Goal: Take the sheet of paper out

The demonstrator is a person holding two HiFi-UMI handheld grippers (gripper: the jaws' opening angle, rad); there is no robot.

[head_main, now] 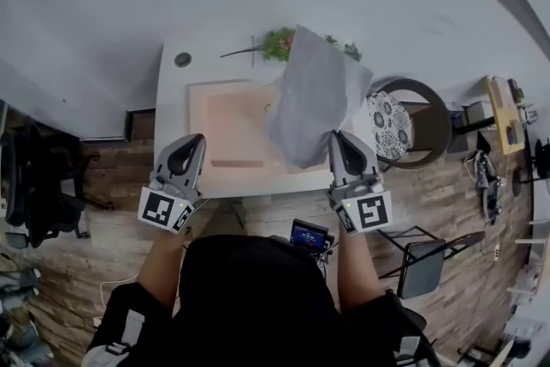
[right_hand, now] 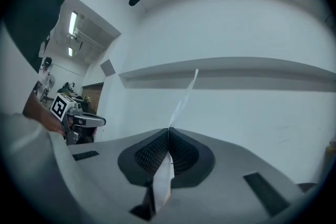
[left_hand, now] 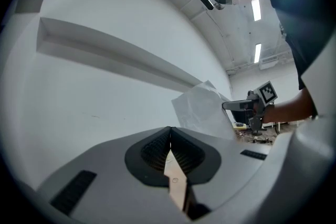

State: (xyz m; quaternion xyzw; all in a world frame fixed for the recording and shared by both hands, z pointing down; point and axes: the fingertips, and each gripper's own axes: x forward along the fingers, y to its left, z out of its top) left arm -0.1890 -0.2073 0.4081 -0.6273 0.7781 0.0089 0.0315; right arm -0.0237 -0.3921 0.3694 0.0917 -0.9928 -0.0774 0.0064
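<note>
sheet (head_main: 314, 99) over tray (head_main: 225, 129) on table (head_main: 172, 99), plant (head_main: 278, 42) behind

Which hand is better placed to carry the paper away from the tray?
Right. The right gripper is shut on the paper, which is held up over the tray. The left gripper is shut, empty and well apart from it, so it would first have to open and reach across.

Grey left gripper (head_main: 197, 139), right gripper (head_main: 334, 136), black shirt (head_main: 258, 296)
</note>
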